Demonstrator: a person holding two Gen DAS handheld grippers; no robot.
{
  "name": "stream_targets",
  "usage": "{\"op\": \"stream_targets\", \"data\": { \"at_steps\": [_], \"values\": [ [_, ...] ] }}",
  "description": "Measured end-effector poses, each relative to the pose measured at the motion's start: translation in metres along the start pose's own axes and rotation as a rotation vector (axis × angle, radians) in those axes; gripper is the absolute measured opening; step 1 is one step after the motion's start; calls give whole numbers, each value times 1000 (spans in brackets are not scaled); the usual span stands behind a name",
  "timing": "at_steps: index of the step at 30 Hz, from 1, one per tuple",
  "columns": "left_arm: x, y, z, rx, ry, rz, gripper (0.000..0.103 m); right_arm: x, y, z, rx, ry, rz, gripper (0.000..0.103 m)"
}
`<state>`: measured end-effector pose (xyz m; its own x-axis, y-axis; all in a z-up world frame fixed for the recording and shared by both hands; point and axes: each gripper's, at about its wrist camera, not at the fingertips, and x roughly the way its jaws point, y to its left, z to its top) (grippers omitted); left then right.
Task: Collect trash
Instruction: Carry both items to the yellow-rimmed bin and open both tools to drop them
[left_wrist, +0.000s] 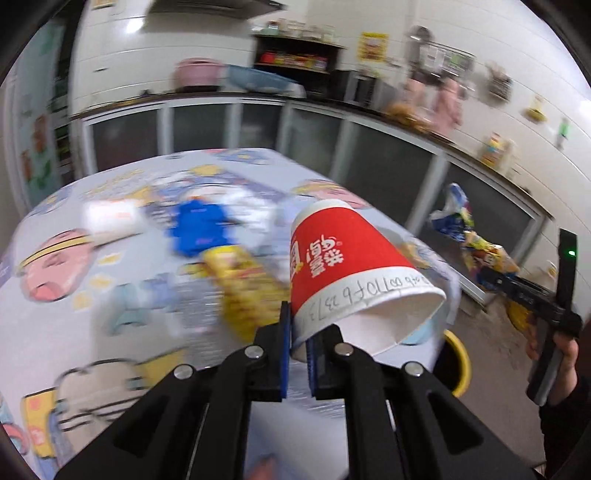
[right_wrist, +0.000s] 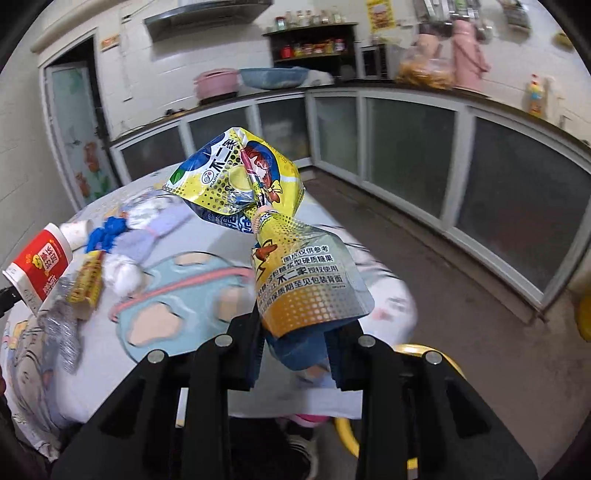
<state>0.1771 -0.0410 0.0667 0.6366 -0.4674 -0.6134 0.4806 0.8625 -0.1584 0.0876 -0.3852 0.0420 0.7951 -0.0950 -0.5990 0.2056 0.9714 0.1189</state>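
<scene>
Left tool (left_wrist: 297, 345) pinches cup rim (left_wrist: 369, 295); right tool (right_wrist: 295, 350) clamps candy bag (right_wrist: 295, 266) past table edge (right_wrist: 399, 306).

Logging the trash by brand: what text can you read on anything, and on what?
Candy bag in right claw: "不二家", "图片仅供参考", "硬质糖果", "授权使用", "保质期至见包装背面".
Red paper cup in left claw: upside-down white characters and handwritten rim digits, not reliably readable.
Yellow wall poster: blurred.

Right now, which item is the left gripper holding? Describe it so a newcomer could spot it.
Start at the round table with the cartoon-print cloth. Above its near edge, the left gripper has its jaws pinched on the rim of a paper cup. It is tipped sideways, red with a white rim band, unlike the yellow wrappers nearby.
</scene>
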Motion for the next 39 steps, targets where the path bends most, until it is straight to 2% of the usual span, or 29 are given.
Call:
{"op": "stream_targets", "data": {
  "at_steps": [3, 10, 15, 18, 23, 27, 34, 35, 37, 38, 39],
  "values": [
    [21, -51, 2, 71, 28, -86, 7, -12, -35, -11, 43, 6, -54, 28],
    [72, -157, -5, 242, 117, -226, 7, -34, -110, -53, 117, 38, -193, 28],
    [117, -225, -15, 332, 197, -299, 7, -32, -156, -89, 162, 120, -291, 28],
    [150, -265, -25, 387, 254, -320, 7, -23, -172, -104, 190, 168, -314, 28],
    [199, -304, -33, 434, 316, -320, 7, -1, -190, -129, 211, 250, -325, 28],
    [232, -317, -36, 433, 367, -312, 7, 24, -195, -141, 230, 327, -305, 29],
    [248, -338, -35, 468, 369, -308, 8, 62, -195, -147, 241, 408, -316, 35],
    [250, -339, -34, 462, 372, -311, 14, 65, -196, -148, 242, 418, -321, 38],
    [248, -340, -30, 435, 368, -317, 38, 72, -200, -150, 253, 452, -318, 53],
    [243, -338, -27, 422, 355, -321, 63, 73, -203, -151, 273, 452, -315, 69],
    [238, -335, -24, 404, 323, -326, 78, 73, -206, -151, 284, 452, -319, 73]
  ]
}}
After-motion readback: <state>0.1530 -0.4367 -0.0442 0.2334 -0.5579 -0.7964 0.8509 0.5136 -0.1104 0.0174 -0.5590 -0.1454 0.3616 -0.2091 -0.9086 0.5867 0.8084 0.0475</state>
